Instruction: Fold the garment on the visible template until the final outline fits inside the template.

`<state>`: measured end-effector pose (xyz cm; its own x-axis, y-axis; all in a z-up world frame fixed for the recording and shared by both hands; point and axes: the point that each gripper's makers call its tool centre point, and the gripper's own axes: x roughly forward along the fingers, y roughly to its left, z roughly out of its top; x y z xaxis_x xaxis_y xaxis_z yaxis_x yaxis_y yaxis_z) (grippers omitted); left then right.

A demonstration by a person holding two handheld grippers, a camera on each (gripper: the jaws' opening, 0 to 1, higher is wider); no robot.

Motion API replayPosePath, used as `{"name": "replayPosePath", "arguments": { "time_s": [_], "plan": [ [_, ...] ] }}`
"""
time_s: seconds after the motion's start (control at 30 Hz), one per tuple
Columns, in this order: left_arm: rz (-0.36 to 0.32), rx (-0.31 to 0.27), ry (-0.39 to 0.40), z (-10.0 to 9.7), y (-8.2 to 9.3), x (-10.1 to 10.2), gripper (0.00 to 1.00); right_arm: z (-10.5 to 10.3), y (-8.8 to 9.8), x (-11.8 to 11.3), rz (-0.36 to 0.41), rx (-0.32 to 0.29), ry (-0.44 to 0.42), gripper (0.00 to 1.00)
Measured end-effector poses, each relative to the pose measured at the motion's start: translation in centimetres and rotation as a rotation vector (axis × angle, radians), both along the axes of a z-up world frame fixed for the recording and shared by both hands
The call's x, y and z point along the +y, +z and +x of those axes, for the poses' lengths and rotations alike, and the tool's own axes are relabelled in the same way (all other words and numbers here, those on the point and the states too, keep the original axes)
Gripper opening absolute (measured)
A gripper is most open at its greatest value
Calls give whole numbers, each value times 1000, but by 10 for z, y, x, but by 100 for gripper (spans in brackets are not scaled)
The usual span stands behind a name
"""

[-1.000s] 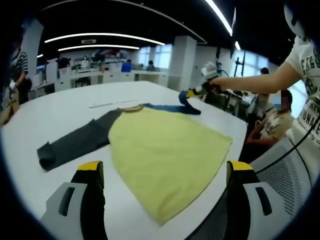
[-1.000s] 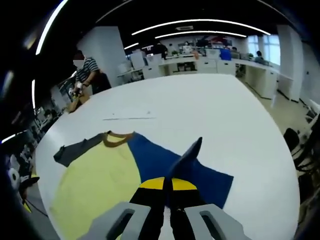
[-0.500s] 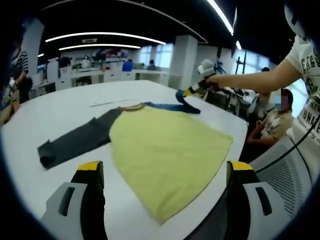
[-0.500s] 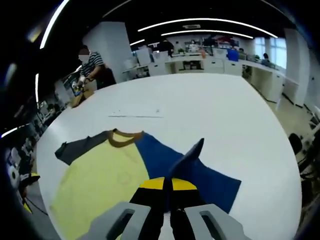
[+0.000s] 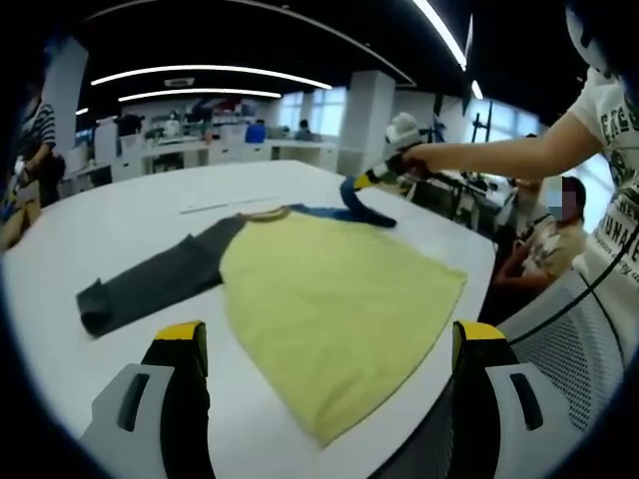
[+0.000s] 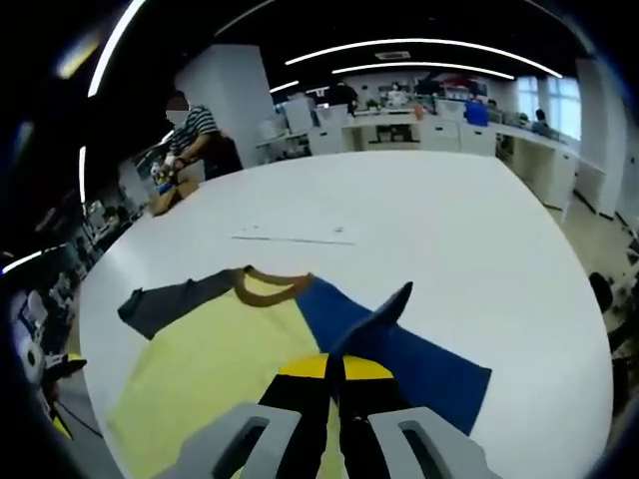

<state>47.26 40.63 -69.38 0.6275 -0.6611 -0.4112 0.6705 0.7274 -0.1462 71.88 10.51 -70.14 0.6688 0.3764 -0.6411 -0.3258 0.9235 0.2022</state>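
Observation:
A yellow T-shirt (image 5: 329,299) with a brown collar lies flat on the white table (image 5: 140,215). Its dark grey sleeve (image 5: 150,279) stretches out to the left. My left gripper (image 5: 329,384) hangs open just in front of the shirt's near hem, its yellow-tipped fingers (image 5: 180,344) wide apart with nothing between them. My right gripper (image 6: 334,374) is shut on the blue sleeve (image 6: 399,344), whose cuff stands up between the jaws. In the left gripper view that gripper (image 5: 384,176) holds the blue sleeve (image 5: 354,205) lifted at the far right of the shirt (image 6: 220,369).
A thin line (image 6: 295,239) is marked on the table beyond the collar (image 6: 270,284). A person's arm (image 5: 519,155) reaches in from the right, near the table's edge. A mesh chair (image 5: 579,329) and a seated person are beside that edge. Desks and people stand far behind.
The right gripper has carried the blue sleeve a little further left and up, towards the shirt's middle. The left gripper has stayed still and open.

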Motion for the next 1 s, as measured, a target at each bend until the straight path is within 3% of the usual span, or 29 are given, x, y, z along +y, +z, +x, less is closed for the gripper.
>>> {"name": "replayPosePath", "arguments": {
  "time_s": [0.53, 1.0],
  "plan": [
    [1, -2, 1, 1, 0, 0, 99, 8, 5, 31, 10, -9, 34, 0],
    [-5, -12, 32, 0, -2, 5, 99, 6, -1, 70, 14, -3, 72, 0]
  ]
}}
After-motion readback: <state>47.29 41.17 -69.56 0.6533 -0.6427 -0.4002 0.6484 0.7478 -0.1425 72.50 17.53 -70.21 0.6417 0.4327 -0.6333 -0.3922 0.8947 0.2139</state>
